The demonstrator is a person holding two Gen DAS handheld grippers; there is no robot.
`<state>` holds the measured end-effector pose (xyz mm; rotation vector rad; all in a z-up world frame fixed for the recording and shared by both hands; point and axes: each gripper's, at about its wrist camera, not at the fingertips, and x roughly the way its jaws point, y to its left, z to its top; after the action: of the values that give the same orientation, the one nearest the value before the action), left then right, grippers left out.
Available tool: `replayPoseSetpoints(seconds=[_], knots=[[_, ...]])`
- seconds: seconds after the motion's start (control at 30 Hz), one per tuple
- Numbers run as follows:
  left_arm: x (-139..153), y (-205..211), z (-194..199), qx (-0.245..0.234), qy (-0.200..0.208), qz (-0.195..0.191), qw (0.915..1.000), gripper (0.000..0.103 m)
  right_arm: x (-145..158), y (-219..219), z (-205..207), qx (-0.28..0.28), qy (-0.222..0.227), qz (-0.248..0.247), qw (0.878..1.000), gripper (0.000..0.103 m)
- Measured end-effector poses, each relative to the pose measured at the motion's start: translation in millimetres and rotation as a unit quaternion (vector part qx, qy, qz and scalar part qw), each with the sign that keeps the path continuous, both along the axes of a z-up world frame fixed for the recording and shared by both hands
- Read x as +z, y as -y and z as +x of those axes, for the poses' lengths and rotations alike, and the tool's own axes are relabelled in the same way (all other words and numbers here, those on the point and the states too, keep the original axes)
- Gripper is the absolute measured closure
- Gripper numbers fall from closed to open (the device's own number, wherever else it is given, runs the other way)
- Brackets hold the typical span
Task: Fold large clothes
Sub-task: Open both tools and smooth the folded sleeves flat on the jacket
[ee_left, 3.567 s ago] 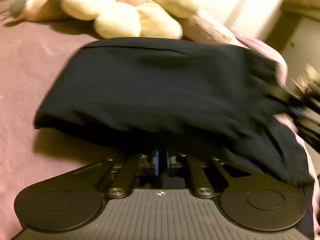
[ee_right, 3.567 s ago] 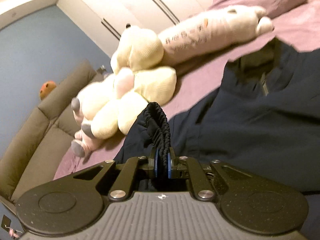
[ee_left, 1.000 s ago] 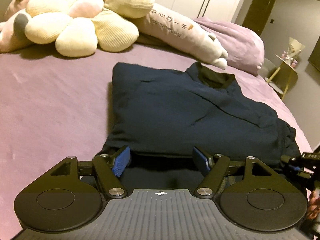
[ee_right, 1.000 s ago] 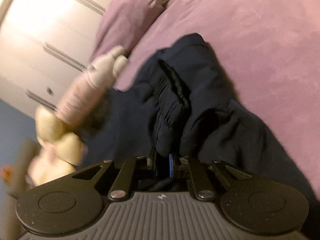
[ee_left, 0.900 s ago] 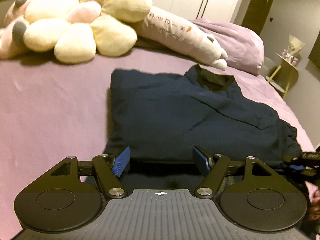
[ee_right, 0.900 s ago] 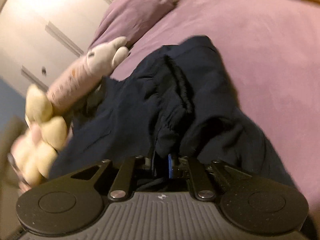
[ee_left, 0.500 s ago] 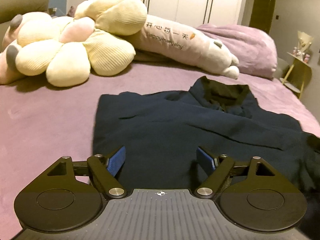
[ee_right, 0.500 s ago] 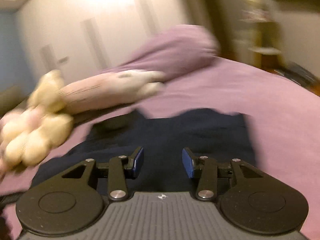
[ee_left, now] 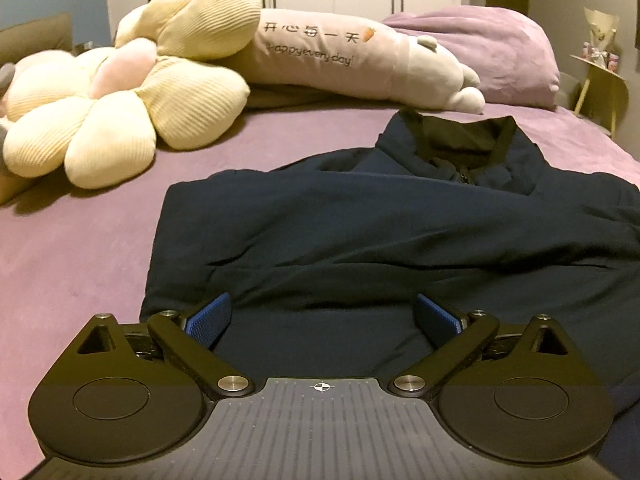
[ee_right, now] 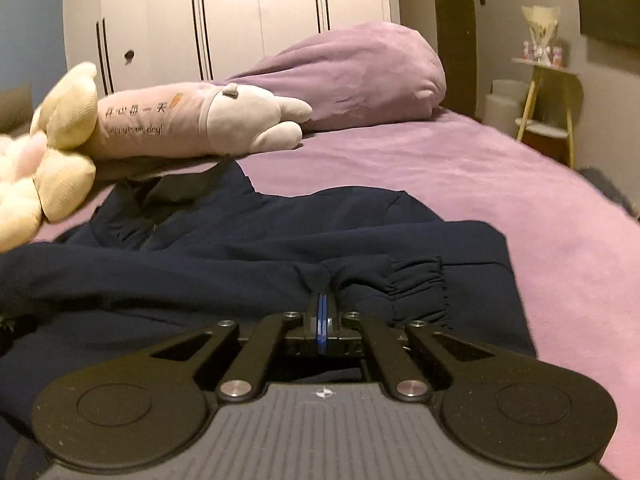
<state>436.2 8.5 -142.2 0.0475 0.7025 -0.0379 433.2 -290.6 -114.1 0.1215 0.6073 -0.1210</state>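
A dark navy jacket (ee_left: 360,232) lies folded on the purple bed (ee_left: 72,248), collar at the far side. My left gripper (ee_left: 322,316) hangs low over the jacket's near left part. Its jaws are opening wide, and cloth lies under and between the blue pads (ee_left: 208,316) without being pressed. In the right wrist view the same jacket (ee_right: 240,248) fills the foreground. My right gripper (ee_right: 322,300) is shut, its pads tight together, and a pucker of jacket cloth runs into the tips just left of the gathered elastic cuff (ee_right: 420,284).
A cream flower cushion (ee_left: 120,120) and a long pink plush pillow (ee_left: 340,56) lie at the head of the bed. A purple pillow (ee_right: 360,76) sits to their right. A small side table (ee_right: 548,92) stands beyond the bed's right edge, and white wardrobe doors (ee_right: 240,20) fill the back.
My right gripper let go of the sleeve, rolled level, opened, then shut near the cuff. My left gripper widened and sank closer to the jacket's near edge.
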Motion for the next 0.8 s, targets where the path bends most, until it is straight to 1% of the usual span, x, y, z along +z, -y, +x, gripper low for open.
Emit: replayPoseSetpoints(seconds=[0.07,0.13,0.17,0.2,0.27,0.37,0.43,0.53,0.57,0.63,0.7,0.73,0.8], knots=[[2,-2,-3,0.001,-0.005,-0.003,1.0,0.001,6,-11,-5,0.001,0.0,-0.021,1.0,0.103],[2,-3,-4,-0.002,-0.005,-0.001,1.0,0.001,11,-15,-17,0.013,0.001,-0.003,1.0,0.098],[1,-3,-5,-0.003,-0.006,-0.001,1.0,0.001,13,-13,-25,0.022,0.0,0.004,1.0,0.098],[2,-3,-5,-0.002,-0.007,-0.001,1.0,0.001,12,-14,-29,0.03,-0.003,-0.001,1.0,0.097],[2,-1,-5,-0.001,-0.011,0.001,0.9999,0.001,6,-13,-40,0.042,-0.018,-0.027,0.999,0.098],[2,1,-6,0.0,-0.017,0.006,0.9998,0.001,0,-14,-41,0.052,-0.027,-0.039,0.998,0.098],[2,-1,-6,0.002,-0.023,0.003,0.9997,0.001,-2,-18,-34,0.054,-0.038,-0.046,0.997,0.098],[4,-2,-10,0.003,-0.031,0.001,0.9995,0.001,-4,-20,-30,0.057,-0.043,-0.05,0.996,0.098],[6,-3,-12,0.003,-0.033,0.003,0.9995,0.001,-2,-19,-30,0.057,-0.044,-0.043,0.996,0.098],[11,-3,-19,0.006,-0.033,0.012,0.9994,0.001,3,-11,-38,0.052,-0.047,-0.004,0.998,0.097],[18,-2,-28,0.009,-0.019,0.021,0.9996,0.001,12,-3,-47,0.04,-0.047,0.03,0.998,0.097],[19,-1,-31,0.003,-0.019,0.02,0.9996,0.001,16,0,-54,0.034,-0.043,0.04,0.998,0.097],[14,0,-33,-0.001,-0.03,0.023,0.9993,0.001,19,-1,-64,0.025,-0.041,0.033,0.998,0.097]])
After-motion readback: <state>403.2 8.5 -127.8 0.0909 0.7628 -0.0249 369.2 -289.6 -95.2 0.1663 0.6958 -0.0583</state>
